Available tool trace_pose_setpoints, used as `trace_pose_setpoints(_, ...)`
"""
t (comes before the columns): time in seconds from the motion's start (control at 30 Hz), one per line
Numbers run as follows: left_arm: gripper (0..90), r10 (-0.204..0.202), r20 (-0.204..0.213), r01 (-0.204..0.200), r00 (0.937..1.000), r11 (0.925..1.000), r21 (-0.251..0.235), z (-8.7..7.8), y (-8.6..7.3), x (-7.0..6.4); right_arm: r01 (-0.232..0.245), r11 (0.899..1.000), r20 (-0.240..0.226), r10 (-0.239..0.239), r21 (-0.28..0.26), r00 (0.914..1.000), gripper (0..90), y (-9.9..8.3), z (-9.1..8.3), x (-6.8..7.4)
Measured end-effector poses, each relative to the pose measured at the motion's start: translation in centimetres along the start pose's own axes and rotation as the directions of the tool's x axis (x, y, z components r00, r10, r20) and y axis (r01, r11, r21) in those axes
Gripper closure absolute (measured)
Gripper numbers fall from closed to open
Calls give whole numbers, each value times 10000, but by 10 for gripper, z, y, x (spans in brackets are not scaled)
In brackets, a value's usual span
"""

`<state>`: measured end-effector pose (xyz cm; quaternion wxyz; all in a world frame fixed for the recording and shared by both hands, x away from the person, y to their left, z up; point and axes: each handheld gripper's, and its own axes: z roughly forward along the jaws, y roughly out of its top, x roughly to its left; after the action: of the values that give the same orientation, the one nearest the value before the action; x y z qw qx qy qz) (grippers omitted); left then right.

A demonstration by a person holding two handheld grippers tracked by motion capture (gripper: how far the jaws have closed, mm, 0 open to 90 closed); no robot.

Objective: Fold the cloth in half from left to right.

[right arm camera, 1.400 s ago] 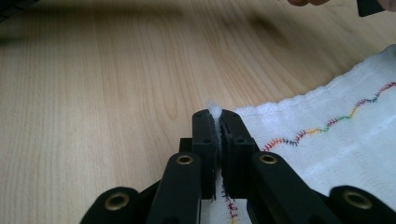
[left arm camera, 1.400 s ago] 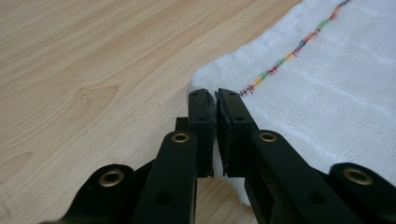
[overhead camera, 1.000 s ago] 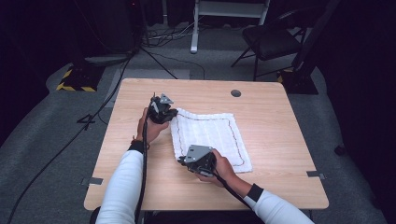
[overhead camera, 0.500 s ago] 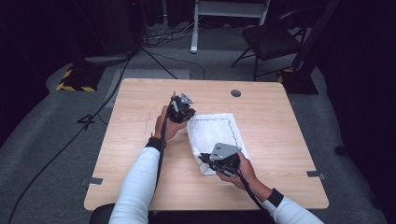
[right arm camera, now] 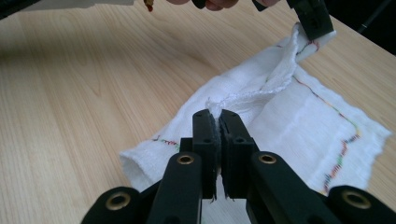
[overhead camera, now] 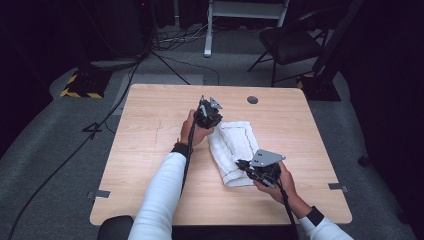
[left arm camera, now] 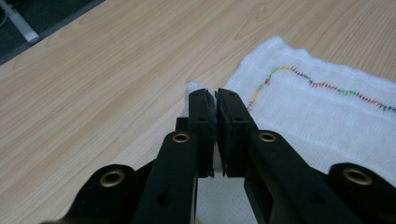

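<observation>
1. Left gripper (overhead camera: 207,114), jaws pinched on far corner of white cloth (overhead camera: 232,150), mid table (overhead camera: 150,130).
2. Right gripper (overhead camera: 248,166) clamps near edge; right gripper view shows fabric bunched betw. jaws.
3. Left gripper view shows coloured stitching (left arm camera: 299,79); high view too small to tell.

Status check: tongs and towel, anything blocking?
Left tongs shut on white towel edge. Right tongs shut on its near edge. Towel half folded on table. Nothing in the way.
</observation>
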<state>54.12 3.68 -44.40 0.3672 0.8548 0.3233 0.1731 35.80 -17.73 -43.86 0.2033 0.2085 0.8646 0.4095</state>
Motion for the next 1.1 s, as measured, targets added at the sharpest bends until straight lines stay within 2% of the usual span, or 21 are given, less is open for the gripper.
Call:
trace_pose_setpoints(0.23,848,456,181,-454,9988,9989,-83,11,19,-17,-248,9997,364,247,33,9990,863,-14,-20,-8)
trace_pose_setpoints(0.37,848,595,334,-591,9977,9982,-123,20,27,-27,-445,9990,477,440,94,9979,863,-22,-30,-12)
trace_pose_setpoints(0.43,848,664,442,-662,9968,9978,-72,25,30,-31,-394,9991,550,384,161,9977,863,-25,-33,-12)
trace_pose_setpoints(0.7,847,1032,709,-1037,9921,9946,34,45,40,-48,-502,9975,793,461,498,9958,862,-40,-43,-15)
trace_pose_setpoints(0.83,832,968,763,-975,9924,9952,50,55,42,-54,-641,9952,934,571,741,9940,845,-49,-43,-16)
trace_pose_setpoints(0.87,795,963,688,-974,9930,9952,135,57,42,-56,-672,9944,1001,589,819,9932,798,-52,-43,-17)
trace_pose_setpoints(0.9,697,852,590,-871,9946,9957,308,58,43,-58,-732,9929,1050,633,935,9925,706,-55,-42,-18)
trace_pose_setpoints(0.93,589,740,729,-778,9946,9957,498,57,43,-60,-877,9901,1173,748,1098,9903,633,-58,-40,-19)
trace_pose_setpoints(0.97,422,707,792,-758,9943,9952,626,53,44,-62,-1055,9830,1181,881,1500,9891,587,-65,-36,-22)
trace_pose_setpoints(1.0,422,758,712,-803,9946,9948,629,49,43,-63,-1055,9830,1181,881,1500,9891,587,-65,-36,-22)
trace_pose_setpoints(1.03,372,873,672,-911,9939,9942,563,43,42,-65,-1192,9808,1108,1027,1542,9885,559,-67,-36,-23)
trace_pose_setpoints(1.1,292,903,971,-947,9912,9946,419,31,38,-65,-1370,9770,1084,1202,1637,9868,504,-71,-37,-27)
